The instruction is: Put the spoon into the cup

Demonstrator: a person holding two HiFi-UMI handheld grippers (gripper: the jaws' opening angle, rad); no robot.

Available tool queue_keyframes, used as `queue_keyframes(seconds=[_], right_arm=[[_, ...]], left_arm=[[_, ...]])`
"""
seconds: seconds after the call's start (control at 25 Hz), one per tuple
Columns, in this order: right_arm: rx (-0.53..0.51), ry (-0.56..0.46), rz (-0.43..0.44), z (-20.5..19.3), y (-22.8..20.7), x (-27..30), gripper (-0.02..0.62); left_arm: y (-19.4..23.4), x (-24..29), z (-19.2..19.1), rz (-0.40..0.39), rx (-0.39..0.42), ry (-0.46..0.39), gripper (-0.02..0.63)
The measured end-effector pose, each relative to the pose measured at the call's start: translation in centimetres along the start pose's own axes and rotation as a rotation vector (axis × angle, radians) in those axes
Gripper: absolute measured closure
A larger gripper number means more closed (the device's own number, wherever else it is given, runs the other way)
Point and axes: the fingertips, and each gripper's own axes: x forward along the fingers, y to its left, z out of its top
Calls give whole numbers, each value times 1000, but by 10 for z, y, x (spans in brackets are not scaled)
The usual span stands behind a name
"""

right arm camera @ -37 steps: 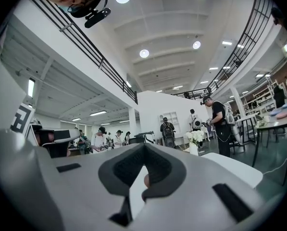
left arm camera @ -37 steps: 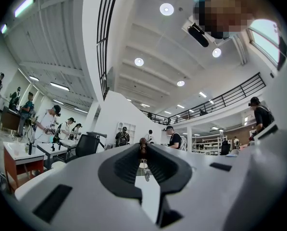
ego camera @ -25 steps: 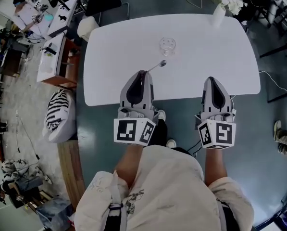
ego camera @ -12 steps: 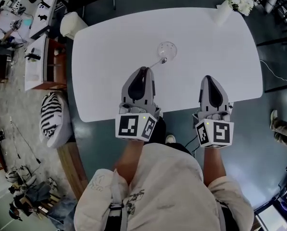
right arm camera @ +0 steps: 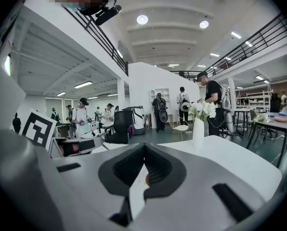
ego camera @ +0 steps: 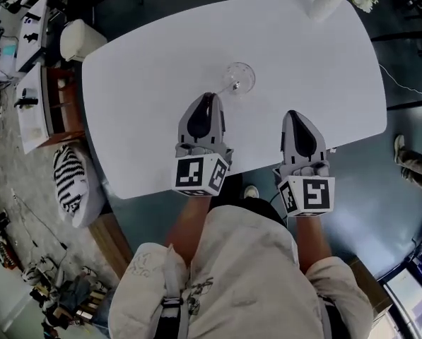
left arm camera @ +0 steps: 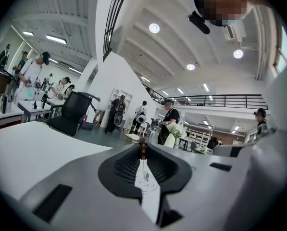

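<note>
A clear glass cup (ego camera: 240,76) stands on the white table (ego camera: 147,83), seen from above in the head view. My left gripper (ego camera: 209,97) is shut on the handle of a metal spoon (ego camera: 228,90). The spoon juts up and right, and its bowl reaches the cup's near rim. In the left gripper view the jaws (left arm camera: 143,147) are pressed together and they hide the cup. My right gripper (ego camera: 293,114) is shut and holds nothing. It hovers over the table's near edge, to the right of the cup and apart from it. In the right gripper view (right arm camera: 144,147) its jaws meet.
A white vase with white flowers (ego camera: 327,2) stands at the table's far right corner, also visible as the vase (right arm camera: 199,129). A pale chair (ego camera: 80,41), a striped cushion (ego camera: 73,182) and a wooden bench (ego camera: 119,246) lie left of the table. People stand at desks beyond.
Both grippers have moved forward and lower over the table. The spoon's bowl, short of the cup before, now reaches the cup's near rim. The left grip is unchanged.
</note>
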Motion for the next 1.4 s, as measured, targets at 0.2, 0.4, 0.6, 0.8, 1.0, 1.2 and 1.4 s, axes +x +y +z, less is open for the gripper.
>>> queue_keyframes(seconds=[0.2,0.4,0.6,0.8,1.0,1.2,1.4], right_arm=[[-5,38,-25,-8,-1,20,607],[2,70,-52,-16,-2,32,607],[6,93,-79,-24,-6,38,607],[-5,103,-81,-26,-12,46,607],[-16,108,-82,-20,-6,51,607],[-19,107,-86,-19,-6,50,607],[-24,88,-85,-14,-5,47,607]], left_arm=[[15,29,-27,-12,-27,58,567],[28,50,-58,-6,-52,122,567],[36,64,-83,3,-64,168,566],[31,77,-100,2,-57,205,566],[35,80,-103,4,-46,217,566],[37,80,-104,-4,-30,231,546],[37,77,-102,-15,-21,238,479]])
